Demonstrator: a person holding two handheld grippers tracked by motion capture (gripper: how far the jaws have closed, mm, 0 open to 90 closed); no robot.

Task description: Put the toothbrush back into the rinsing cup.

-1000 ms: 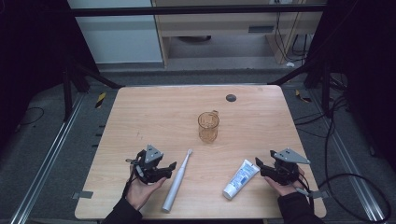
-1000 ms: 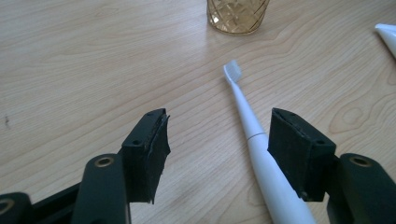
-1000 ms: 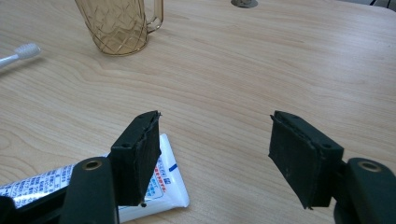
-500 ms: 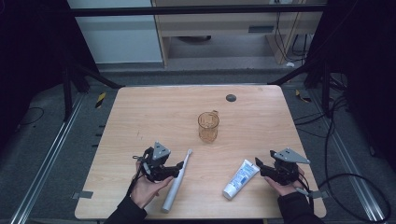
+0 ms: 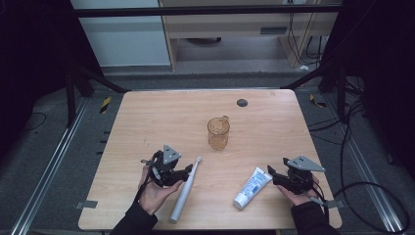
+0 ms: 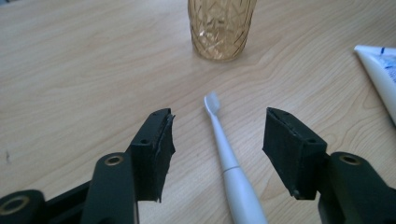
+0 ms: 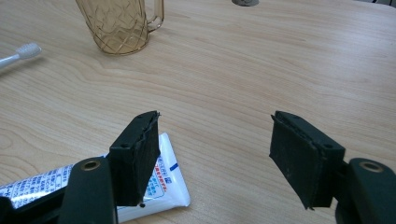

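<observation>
A white electric toothbrush (image 5: 185, 196) lies on the wooden table (image 5: 161, 117), its head toward the amber glass cup (image 5: 218, 133). My left gripper (image 5: 188, 172) hovers over its neck. In the left gripper view the toothbrush (image 6: 224, 149) runs between the jaws, which have just been closing a little but stand apart from it, so the left gripper (image 6: 218, 113) is open. A toothpaste tube (image 5: 252, 187) lies at the front right. My right gripper (image 5: 271, 175) sits just right of it, open, with the tube (image 7: 154, 186) beside its left jaw.
The cup (image 6: 220, 28) stands mid-table beyond the toothbrush head, handle away from me. A small dark round disc (image 5: 242, 103) lies near the far edge. Bare wood spreads across the left and far parts of the table.
My left gripper has shifted right and slightly up, coming over the toothbrush. The right gripper, the toothpaste tube and the cup have stayed put.
</observation>
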